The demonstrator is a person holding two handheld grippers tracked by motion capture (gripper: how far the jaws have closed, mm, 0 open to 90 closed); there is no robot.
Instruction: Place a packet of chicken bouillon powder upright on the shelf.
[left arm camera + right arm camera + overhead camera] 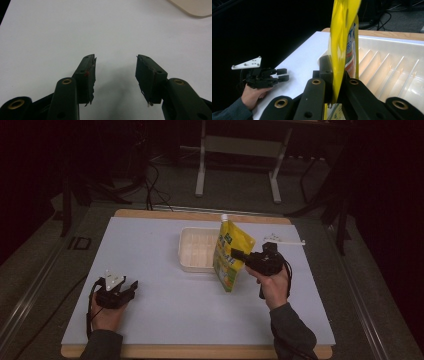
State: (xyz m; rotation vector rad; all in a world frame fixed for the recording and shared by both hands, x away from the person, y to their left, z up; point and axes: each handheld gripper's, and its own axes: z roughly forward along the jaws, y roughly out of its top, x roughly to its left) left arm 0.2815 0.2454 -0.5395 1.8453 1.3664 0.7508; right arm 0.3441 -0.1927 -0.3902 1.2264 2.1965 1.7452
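Just beside the ribbed white plastic tray point(192, 251), on its right, the yellow spouted refill pouch point(231, 254) hangs upright, long axis vertical, clamped edgewise in the right tool point(240, 255), while the left tool point(131, 287) rests with jaws apart well away on the white counter point(175, 310).

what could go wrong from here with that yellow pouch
1. The right claw pinches the yellow pouch only at one edge, so the pouch hangs tilted and might slip or swing.
2. Its lower corner hangs beside the white tray; lowering it carelessly could catch the tray's rim and shove the tray.
3. The left claw rests open, far off, on the white mat, so nothing could steady the pouch.
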